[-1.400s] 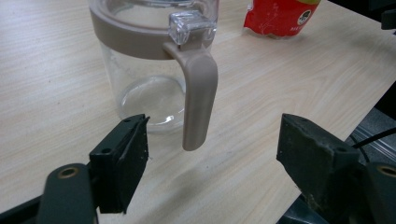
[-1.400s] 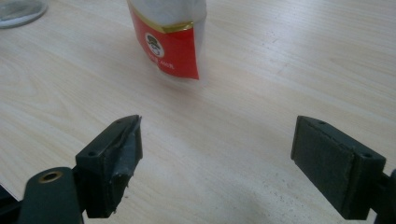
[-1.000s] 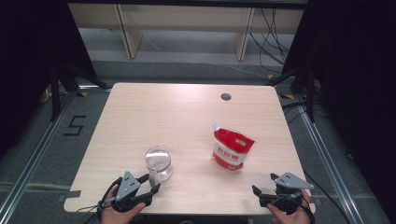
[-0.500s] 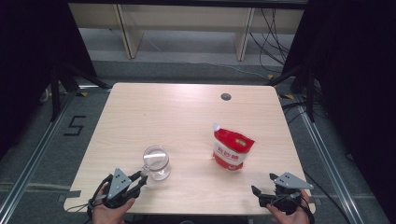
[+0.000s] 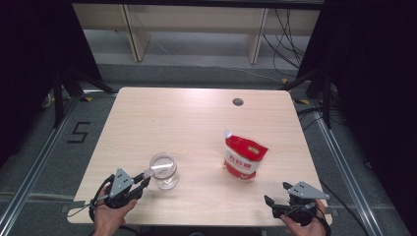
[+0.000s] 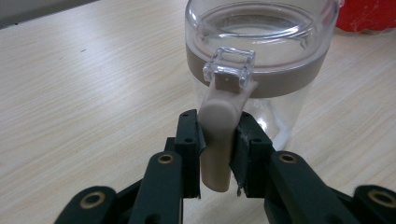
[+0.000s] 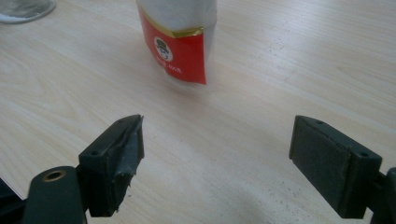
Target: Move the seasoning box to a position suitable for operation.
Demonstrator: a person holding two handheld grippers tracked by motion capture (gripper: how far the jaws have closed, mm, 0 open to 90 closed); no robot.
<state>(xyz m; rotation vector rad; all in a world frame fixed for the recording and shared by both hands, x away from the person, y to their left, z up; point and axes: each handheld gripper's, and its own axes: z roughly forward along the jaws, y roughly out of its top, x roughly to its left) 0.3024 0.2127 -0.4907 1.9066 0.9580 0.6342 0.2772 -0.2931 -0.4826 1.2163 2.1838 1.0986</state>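
From above our side we look forward and down on the whole pale wooden table (image 5: 196, 123). Our gripper cameras ride low over it, one close on the clear lidded jar (image 6: 261, 60), one facing the red-and-white pouch (image 7: 180, 39); the high view shares both.

The left tool (image 5: 143, 178), held low in the left hand (image 5: 109, 216), has its jaws clamped together, while the right tool (image 5: 276, 193), in the right hand (image 5: 301, 224), has its jaws spread wide.
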